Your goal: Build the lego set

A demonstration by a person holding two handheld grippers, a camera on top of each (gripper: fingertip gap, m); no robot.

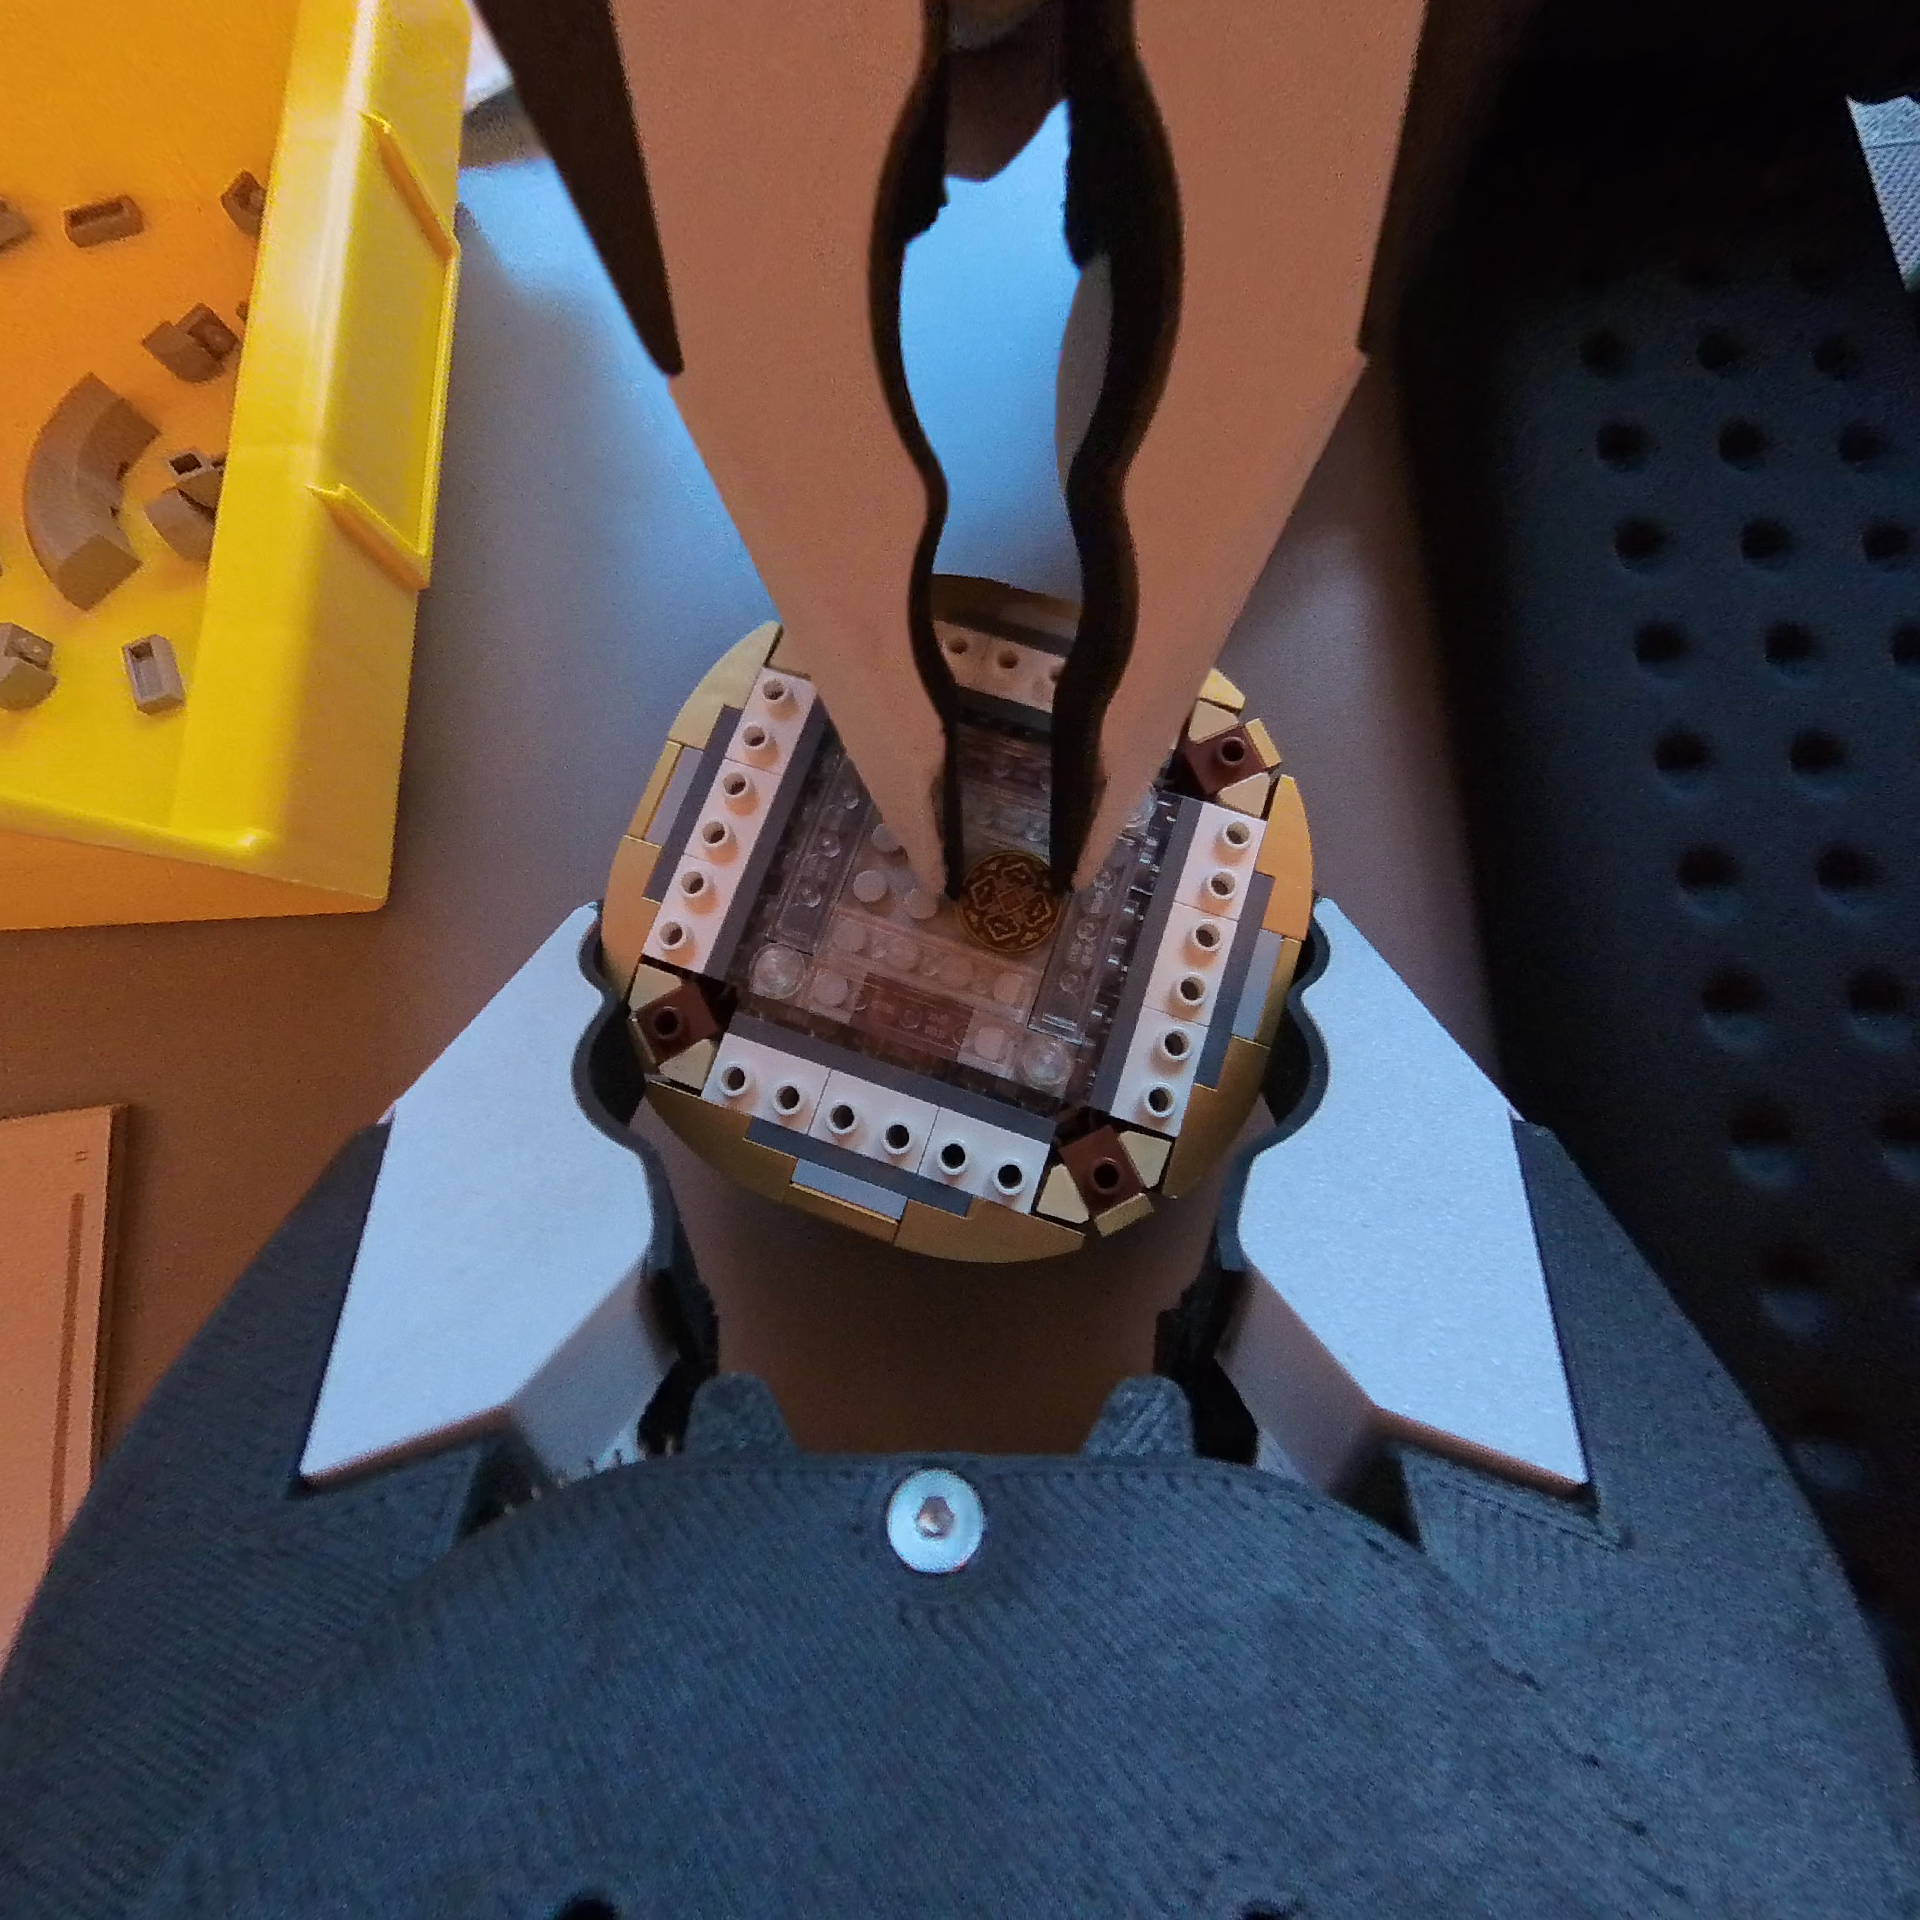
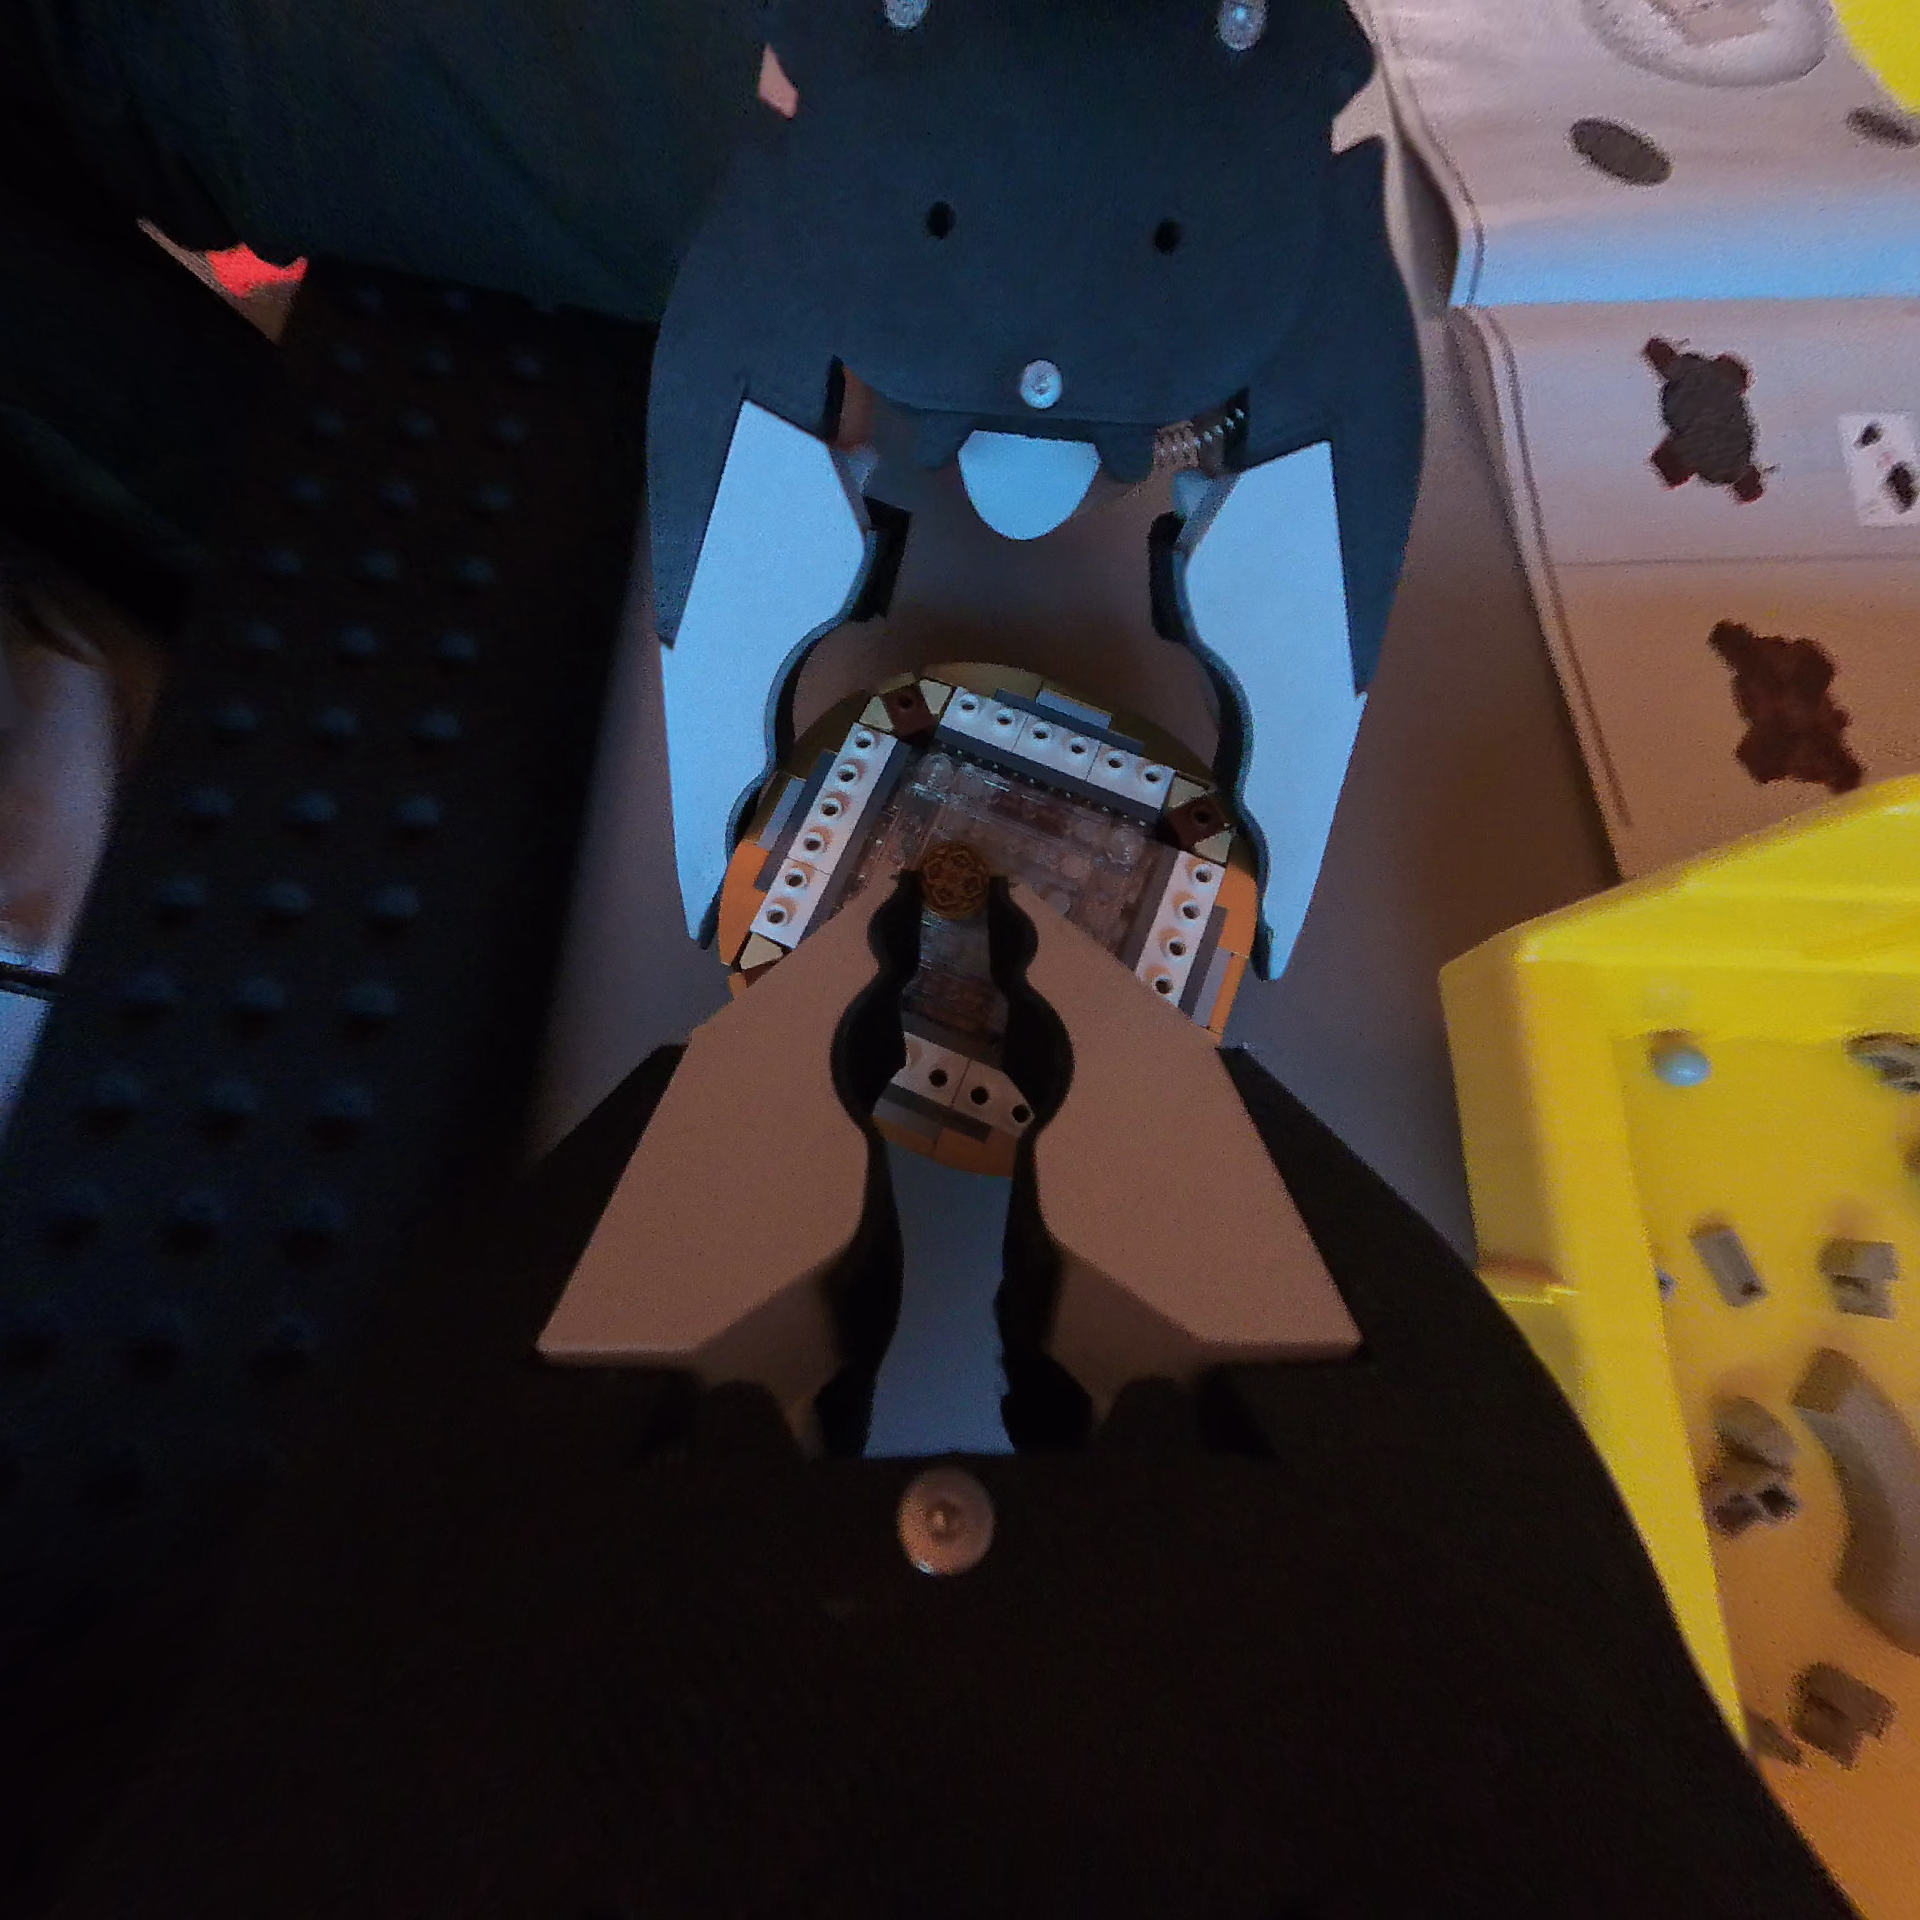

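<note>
The left tool grips the round gold-rimmed lego build by its two sides, one finger against each edge. From the far side the right tool reaches down into the build's clear-plated middle, its two tips pinching a small round dark tile with a gold pattern. White studded bricks line the inner square, with brown pieces at the corners. A yellow bin holding loose tan pieces stands on the worktop to the left.
</note>
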